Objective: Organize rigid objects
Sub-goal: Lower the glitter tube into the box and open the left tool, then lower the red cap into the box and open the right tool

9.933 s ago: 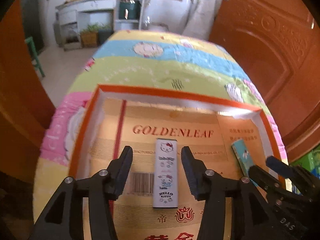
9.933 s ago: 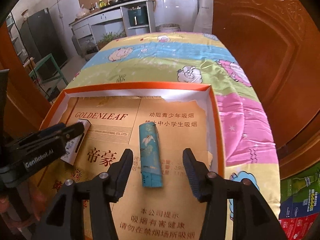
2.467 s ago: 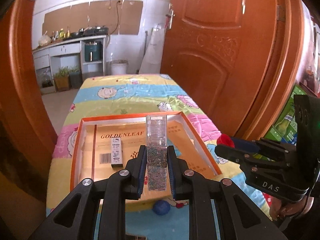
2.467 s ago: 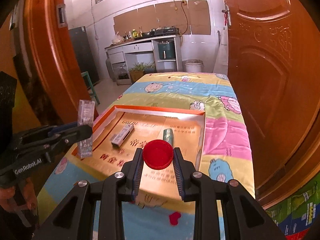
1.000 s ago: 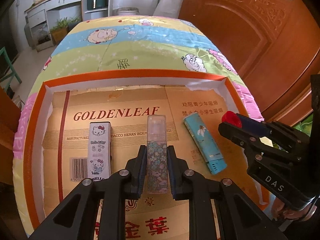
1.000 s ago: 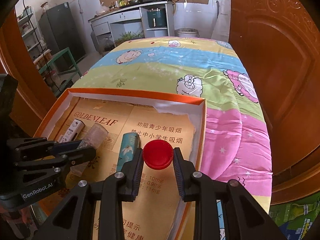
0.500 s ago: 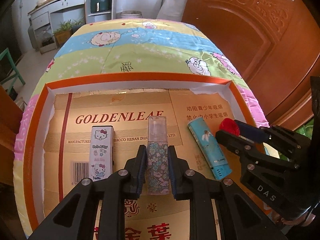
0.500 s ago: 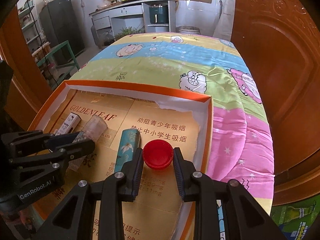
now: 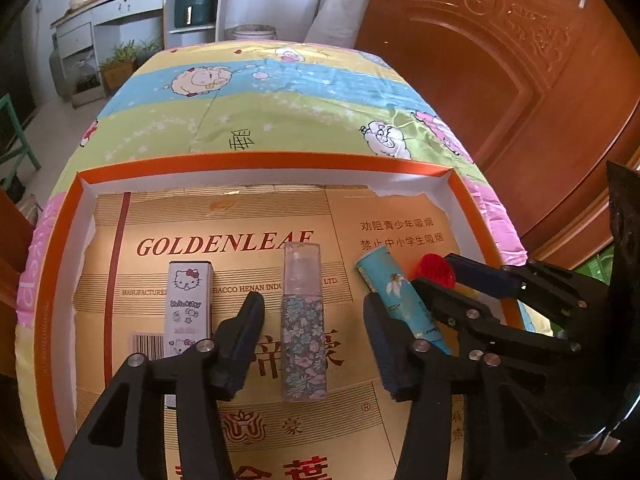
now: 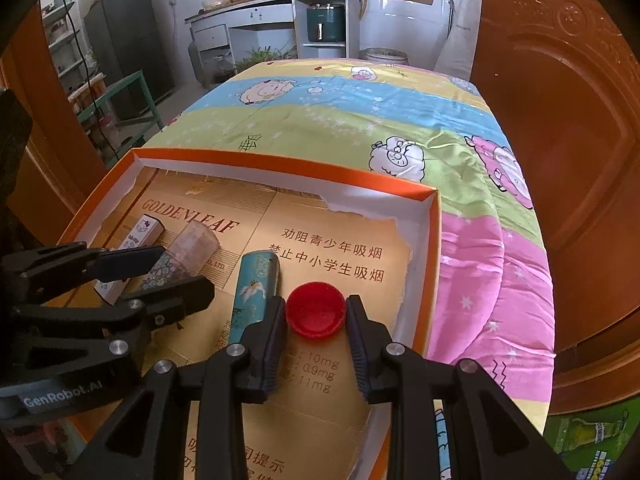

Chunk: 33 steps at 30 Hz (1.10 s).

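An orange-rimmed cardboard tray (image 9: 256, 160) lies on the bed. In it lie a Hello Kitty box (image 9: 188, 304), a floral spray bottle (image 9: 302, 320) with a clear cap, and a teal tube (image 9: 400, 300). My left gripper (image 9: 312, 312) is open, its fingers either side of the floral bottle, which lies flat on the tray floor. My right gripper (image 10: 316, 312) is shut on a red round cap (image 10: 316, 310), low over the tray to the right of the teal tube (image 10: 252, 292). The red cap (image 9: 434, 270) also shows in the left wrist view.
The tray's right wall (image 10: 434, 240) stands close to the red cap. A bright cartoon bedspread (image 10: 360, 120) covers the bed beyond the tray. A carved wooden door (image 9: 520, 60) stands at the right. Kitchen shelves (image 10: 280, 12) are far behind.
My left gripper has opened and let go of the floral bottle, which now lies in the tray. My right gripper has moved a little lower with the red cap.
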Motion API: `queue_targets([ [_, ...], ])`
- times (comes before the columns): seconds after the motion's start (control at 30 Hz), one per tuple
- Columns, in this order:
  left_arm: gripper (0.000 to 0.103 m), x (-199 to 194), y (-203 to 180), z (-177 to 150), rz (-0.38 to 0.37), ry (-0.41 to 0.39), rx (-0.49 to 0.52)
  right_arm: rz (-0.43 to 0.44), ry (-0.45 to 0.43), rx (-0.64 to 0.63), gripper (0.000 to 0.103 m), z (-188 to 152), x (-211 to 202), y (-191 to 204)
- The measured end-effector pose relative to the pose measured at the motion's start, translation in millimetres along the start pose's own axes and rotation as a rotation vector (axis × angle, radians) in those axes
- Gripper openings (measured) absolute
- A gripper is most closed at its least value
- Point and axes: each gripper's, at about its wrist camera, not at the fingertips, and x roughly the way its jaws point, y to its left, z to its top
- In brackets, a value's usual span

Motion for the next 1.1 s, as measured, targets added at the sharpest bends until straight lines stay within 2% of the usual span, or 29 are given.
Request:
queue_targets([
  [0.27, 0.058, -3, 3, -1, 0.001, -0.011, -0.011, -0.004, -0.014, 0.004, 0.036, -1, -5, 0],
  [0.7, 0.058, -23, -1, -1, 0.012, -0.047, 0.005, 0.015, -0.047, 0.025, 0.037, -3, -23, 1],
  [1.1, 0.058, -58, -2, -14, 0.009, -0.097, 0.008, 0.033, -0.073, 0.032, 0.037, -14, -48, 13],
])
